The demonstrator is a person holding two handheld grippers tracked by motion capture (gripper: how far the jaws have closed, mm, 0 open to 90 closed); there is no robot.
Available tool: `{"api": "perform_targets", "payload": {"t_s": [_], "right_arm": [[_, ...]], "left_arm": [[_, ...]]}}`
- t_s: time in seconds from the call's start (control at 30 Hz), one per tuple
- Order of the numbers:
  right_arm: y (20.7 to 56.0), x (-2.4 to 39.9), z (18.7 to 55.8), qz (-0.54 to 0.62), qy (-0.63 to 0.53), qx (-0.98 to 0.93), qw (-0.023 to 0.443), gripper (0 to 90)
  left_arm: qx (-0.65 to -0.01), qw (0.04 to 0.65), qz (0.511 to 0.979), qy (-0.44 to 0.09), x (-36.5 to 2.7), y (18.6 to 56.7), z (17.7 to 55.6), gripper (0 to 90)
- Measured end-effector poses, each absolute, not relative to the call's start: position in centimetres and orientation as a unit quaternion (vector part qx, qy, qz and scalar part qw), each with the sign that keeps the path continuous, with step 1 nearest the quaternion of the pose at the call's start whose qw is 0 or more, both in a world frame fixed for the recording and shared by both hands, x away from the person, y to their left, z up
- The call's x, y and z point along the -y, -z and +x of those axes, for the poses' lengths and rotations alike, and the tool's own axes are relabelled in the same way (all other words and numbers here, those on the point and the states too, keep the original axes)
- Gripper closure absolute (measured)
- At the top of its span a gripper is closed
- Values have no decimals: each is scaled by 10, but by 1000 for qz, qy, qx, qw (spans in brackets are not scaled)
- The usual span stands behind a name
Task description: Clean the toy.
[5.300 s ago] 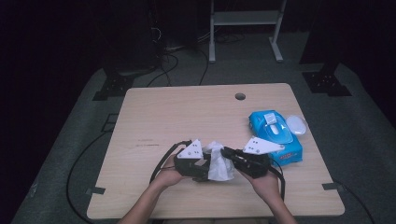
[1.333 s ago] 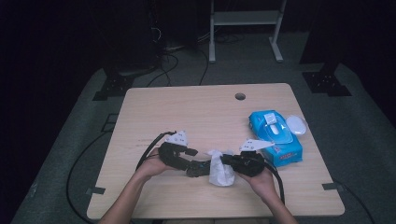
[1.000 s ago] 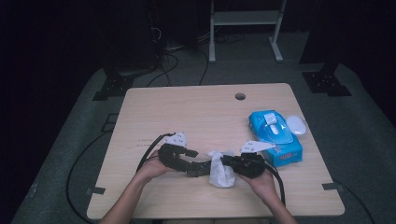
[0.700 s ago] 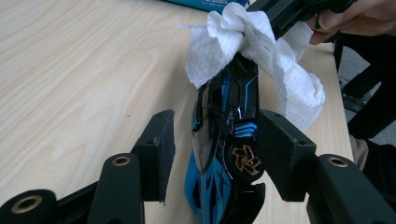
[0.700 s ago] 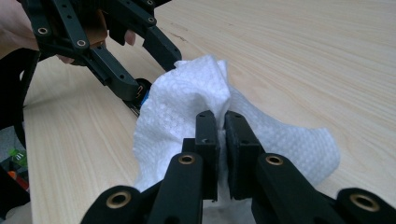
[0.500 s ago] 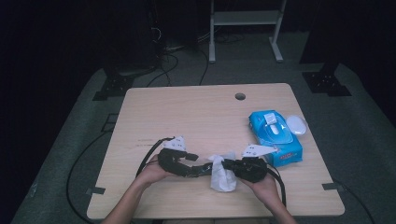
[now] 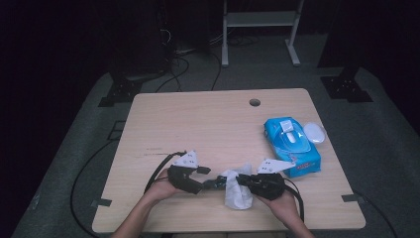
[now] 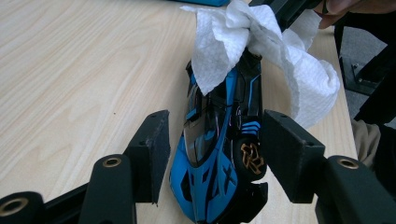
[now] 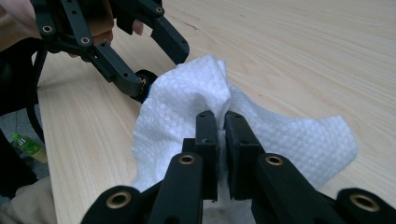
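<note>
White paper towel (image 9: 261, 126) is pinched tight in the right gripper (image 9: 222, 122), near the front edge of the table (image 7: 208, 124). The towel lies over one end of a blue and black toy car (image 8: 219, 140). The left gripper (image 8: 212, 140) has its jaws spread wide, one on each side of the car; whether they touch it is hard to tell. A blue pack of wipes (image 7: 291, 146) sits to the right.
</note>
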State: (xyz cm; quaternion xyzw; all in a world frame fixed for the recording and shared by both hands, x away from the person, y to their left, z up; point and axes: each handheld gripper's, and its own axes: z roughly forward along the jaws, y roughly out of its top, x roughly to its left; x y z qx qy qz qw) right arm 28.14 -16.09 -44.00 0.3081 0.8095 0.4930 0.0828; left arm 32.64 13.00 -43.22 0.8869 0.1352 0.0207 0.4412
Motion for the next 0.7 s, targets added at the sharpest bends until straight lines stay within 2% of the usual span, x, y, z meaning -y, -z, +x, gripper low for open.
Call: {"api": "perform_targets", "payload": {"t_s": [0.7], "right_arm": [[450,158,271,296,-481,-822,75,839]], "left_arm": [[-113,408,906,-29,-121,440,314,368]]}}
